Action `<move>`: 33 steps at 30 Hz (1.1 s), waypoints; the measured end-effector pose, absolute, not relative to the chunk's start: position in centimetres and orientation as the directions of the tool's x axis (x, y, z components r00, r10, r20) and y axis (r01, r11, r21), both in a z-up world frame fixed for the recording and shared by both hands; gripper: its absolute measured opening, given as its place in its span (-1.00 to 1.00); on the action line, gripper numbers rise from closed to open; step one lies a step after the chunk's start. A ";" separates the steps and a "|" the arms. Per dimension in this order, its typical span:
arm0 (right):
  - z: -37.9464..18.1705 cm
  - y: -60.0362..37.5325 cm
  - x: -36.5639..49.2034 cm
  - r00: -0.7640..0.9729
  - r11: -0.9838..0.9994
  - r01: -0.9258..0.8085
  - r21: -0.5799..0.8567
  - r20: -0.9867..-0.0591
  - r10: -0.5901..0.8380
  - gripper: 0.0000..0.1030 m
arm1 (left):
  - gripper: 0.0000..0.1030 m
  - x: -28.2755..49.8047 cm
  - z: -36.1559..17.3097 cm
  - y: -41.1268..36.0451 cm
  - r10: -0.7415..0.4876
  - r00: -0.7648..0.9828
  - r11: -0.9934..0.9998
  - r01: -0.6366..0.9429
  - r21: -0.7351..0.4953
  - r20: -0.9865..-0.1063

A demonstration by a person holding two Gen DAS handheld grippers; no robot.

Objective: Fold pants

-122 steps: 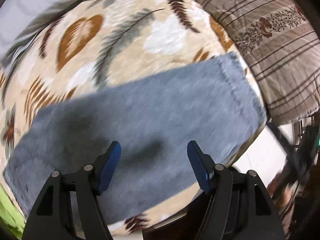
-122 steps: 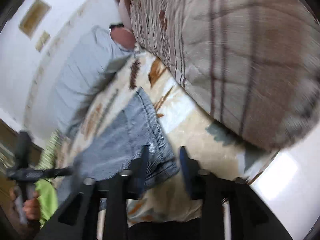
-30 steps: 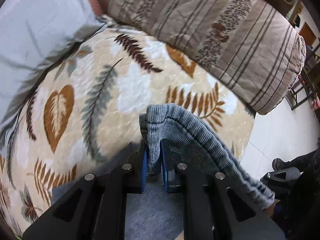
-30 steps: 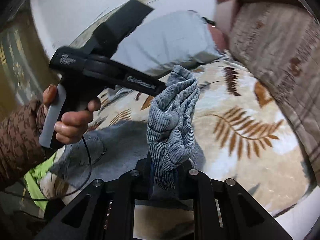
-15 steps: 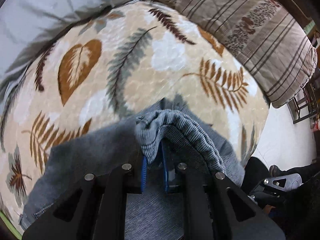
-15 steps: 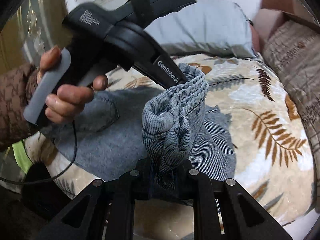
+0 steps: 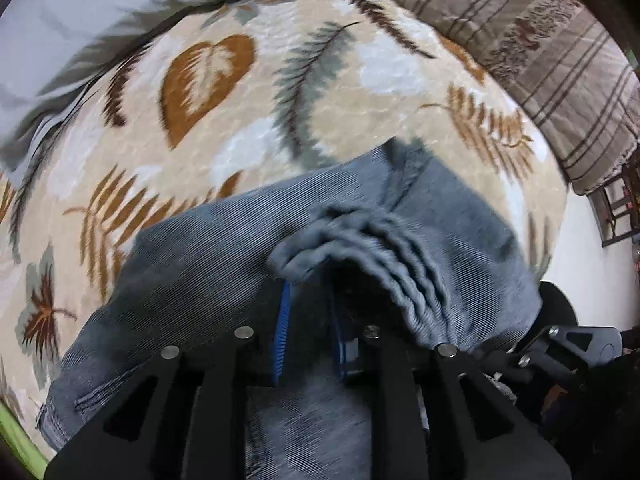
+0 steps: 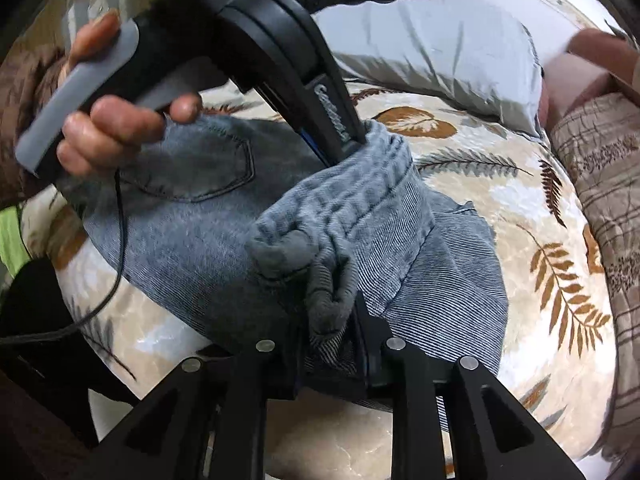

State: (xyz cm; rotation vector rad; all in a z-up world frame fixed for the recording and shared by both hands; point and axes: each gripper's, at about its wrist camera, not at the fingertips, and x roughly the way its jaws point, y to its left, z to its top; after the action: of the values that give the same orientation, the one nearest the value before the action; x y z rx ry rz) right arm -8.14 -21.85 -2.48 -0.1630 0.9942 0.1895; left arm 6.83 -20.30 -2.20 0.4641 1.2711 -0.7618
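Grey-blue denim pants (image 7: 192, 256) lie on a leaf-patterned bed cover (image 7: 208, 136), back pocket (image 8: 192, 168) facing up. One end is folded over, and its bunched hem (image 7: 380, 236) hangs above the lower layer. My left gripper (image 7: 310, 286) points steeply down. Its jaws are opening, with a dark gap between the blue pads and the hem draped loosely over the tips. In the right wrist view the left gripper (image 8: 352, 142) pokes into the hem (image 8: 360, 200) from above. My right gripper (image 8: 328, 312) has bunched cloth filling its opening jaws.
A person's hand (image 8: 112, 128) in a brown sleeve holds the left gripper's handle, and a thin cable (image 8: 120, 248) hangs from it. A pale grey pillow (image 8: 440, 40) and a striped brown quilt (image 7: 540, 40) border the cover. Something green (image 7: 16, 436) sits at the bed's edge.
Both grippers carried the hem down and across over the lower layer of the pants. The fold now rests lower, and the left pads stand slightly wider apart.
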 end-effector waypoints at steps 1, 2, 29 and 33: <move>-2.7 -21.5 -8.1 0.526 0.968 -0.243 -0.065 -0.847 0.075 -0.49 | -0.67 7.1 -2.5 -19.8 -0.240 0.103 0.687 0.720 -0.094 -0.965; -3.1 -21.0 -8.0 0.520 0.962 -0.257 -0.091 -0.852 0.058 -0.48 | -0.67 7.3 -2.7 -19.3 -0.233 0.101 0.698 0.710 -0.094 -0.967; -0.1 -38.9 -2.0 0.539 0.905 0.124 0.406 -0.793 0.282 0.04 | 0.06 8.5 -0.9 -15.1 -0.466 0.023 0.862 0.239 -0.448 -0.885; -2.5 -40.1 -0.1 0.510 0.861 0.172 0.479 -0.791 0.338 0.03 | 0.06 8.3 0.4 -14.9 -0.485 0.062 0.860 0.219 -0.462 -0.872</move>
State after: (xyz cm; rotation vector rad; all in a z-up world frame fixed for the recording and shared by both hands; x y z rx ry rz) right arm -0.10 -40.09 -2.55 0.5493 1.0445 0.1058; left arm 8.33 -14.89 0.39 -0.2297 1.4139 -0.5385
